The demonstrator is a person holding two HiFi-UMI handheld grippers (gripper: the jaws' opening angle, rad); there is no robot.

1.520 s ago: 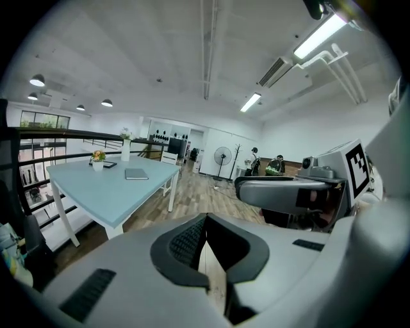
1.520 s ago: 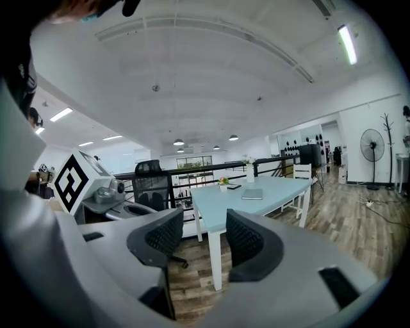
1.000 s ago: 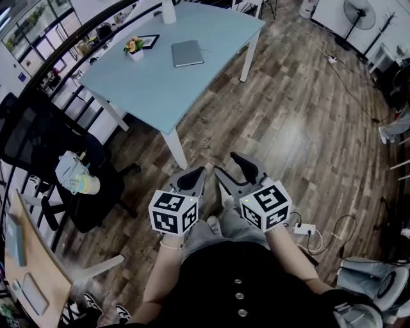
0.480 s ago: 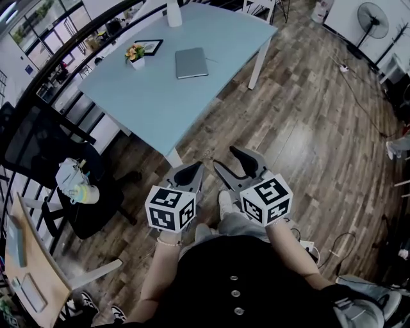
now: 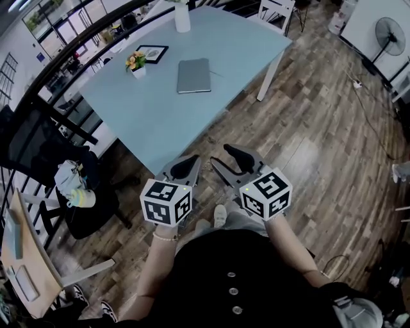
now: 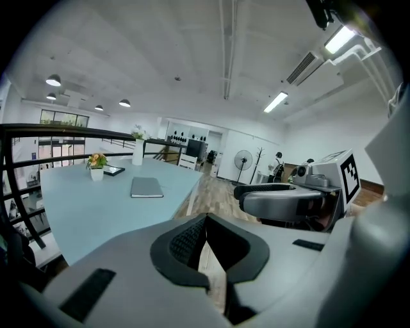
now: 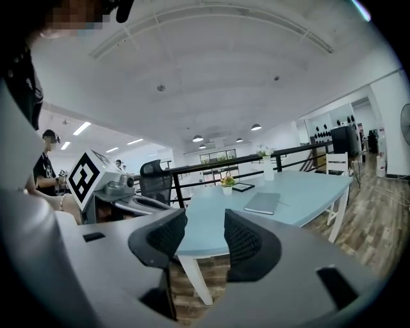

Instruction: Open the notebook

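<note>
- A small white pot (image 5: 138,72) of orange and yellow flowers stands on the pale blue bench (image 5: 166,118), beside a dark frame (image 5: 152,53).
- A white vase (image 5: 182,19) stands farther back; what it holds may be flowers, too small to tell.
- The grey notebook (image 5: 193,75) lies closed and flat on the bench, well apart from both grippers.
- Left gripper (image 6: 206,219): jaws closed together, empty.
- Right gripper (image 7: 204,225): jaws apart, just been closing, nothing between them.
- Each gripper's cube bears black-and-white square markers.
</note>
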